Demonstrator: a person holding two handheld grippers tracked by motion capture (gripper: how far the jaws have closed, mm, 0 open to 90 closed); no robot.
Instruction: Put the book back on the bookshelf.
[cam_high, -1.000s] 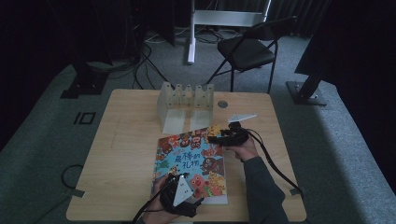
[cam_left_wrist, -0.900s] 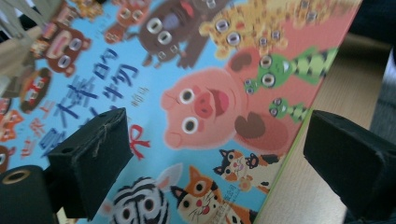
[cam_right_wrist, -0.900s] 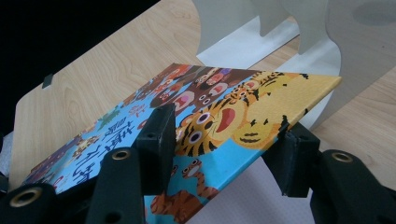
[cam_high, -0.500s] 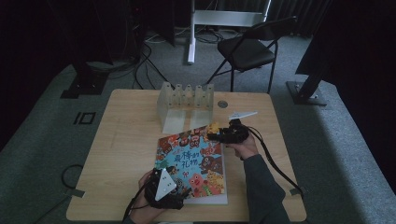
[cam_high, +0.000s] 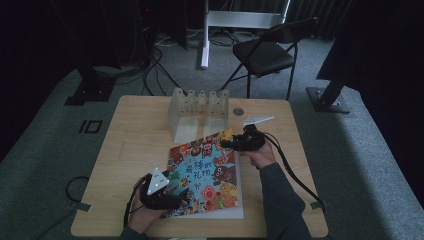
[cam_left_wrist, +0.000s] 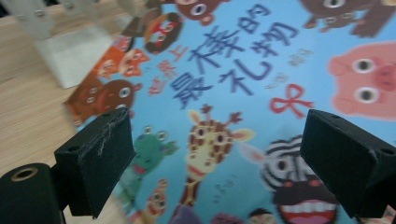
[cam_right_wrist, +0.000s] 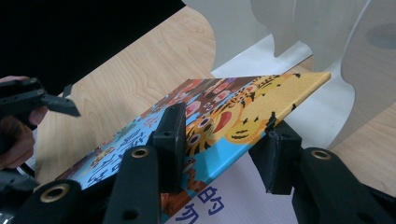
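Change: left gripper (cam_high: 184, 199) has slid leftward along the bottom edge of the frame; right gripper's jaws have been closing, cover edge between them.
Left gripper: released, jaws wide over the picture book (cam_high: 207, 175).
Book: centre frame, flat on the table (cam_high: 135, 150), top corner lifted.
Right gripper (cam_high: 226, 141): straddles the lifted cover; whether it pinches, cannot tell.
Rack (cam_high: 199, 107): just above the book.
Advice: clamp firmly before lifting further; steady the lower left corner.

A pale wooden table (cam_high: 125, 150) carries a translucent slotted rack (cam_high: 198, 111) (near its far edge) and a colourful picture book (cam_high: 210, 175).
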